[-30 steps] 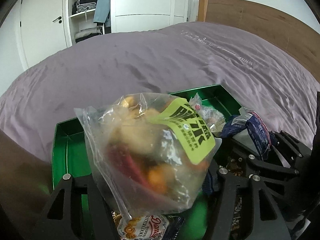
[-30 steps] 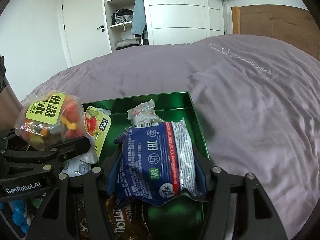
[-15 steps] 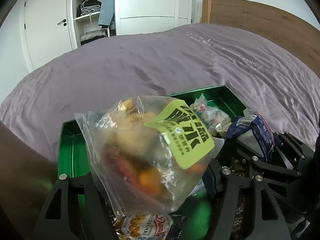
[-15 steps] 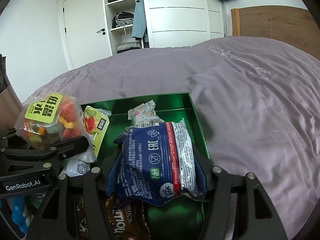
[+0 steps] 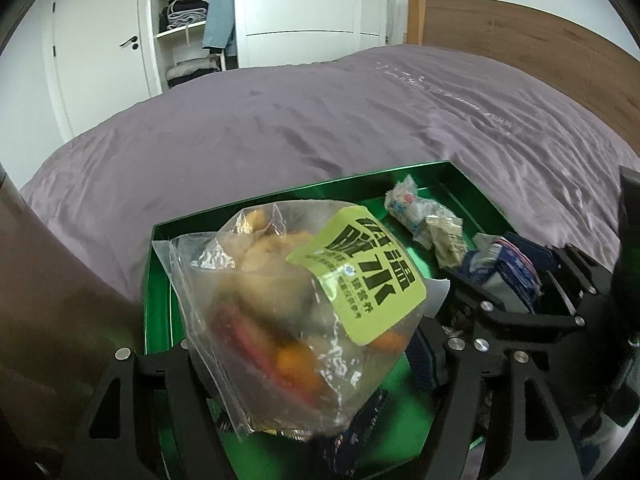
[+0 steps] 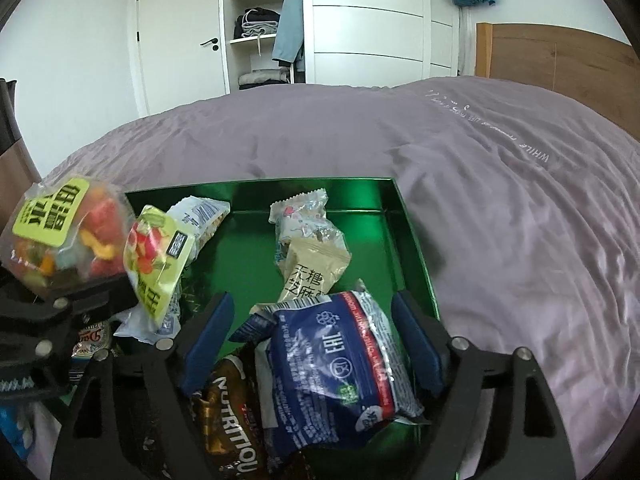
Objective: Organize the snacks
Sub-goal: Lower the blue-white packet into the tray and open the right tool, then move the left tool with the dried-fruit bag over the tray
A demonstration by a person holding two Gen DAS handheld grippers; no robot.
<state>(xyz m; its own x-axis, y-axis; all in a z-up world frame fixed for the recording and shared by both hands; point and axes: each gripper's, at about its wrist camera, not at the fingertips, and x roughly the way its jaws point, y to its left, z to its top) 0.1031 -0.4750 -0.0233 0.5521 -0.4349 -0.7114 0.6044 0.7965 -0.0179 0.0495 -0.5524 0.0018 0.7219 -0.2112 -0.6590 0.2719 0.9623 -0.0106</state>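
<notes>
**Two snack packets over a green tray on the bed**

The left hand-held gripper [image 5: 304,344] is clamped on a clear plastic bag of mixed dried fruit with a lime-green label [image 5: 296,292], holding it up above the near-left part of a shiny green rectangular metal tray [image 6: 412,240]. The bag's lower end sits between the two black fingers, and its label faces up and to the right. In the right wrist view the same bag [image 6: 68,236] shows at the far left, above the tray's left edge.

The right hand-held gripper [image 6: 316,344] has its blue-padded fingers spread wide. A blue, white and red foil packet of biscuits [image 6: 340,372] lies between them, apart from the left pad; whether it touches the right pad cannot be told. The packet rests over the near-right part of the tray, partly on a brown wrapper printed "NUTRITIOUS" [image 6: 232,420].

Further into the tray lie a beige sachet with dark Chinese characters [image 6: 312,272] and, just behind it, a small clear-and-white crinkled sweet wrapper [image 6: 300,216]. At the left side a yellow-green packet with red fruit pictures [image 6: 156,260] leans over a pale blue-white pouch [image 6: 204,216].

The tray sits on a bed with a mauve cover [image 6: 500,184], and a wooden headboard [image 6: 560,64] stands at the right.
</notes>
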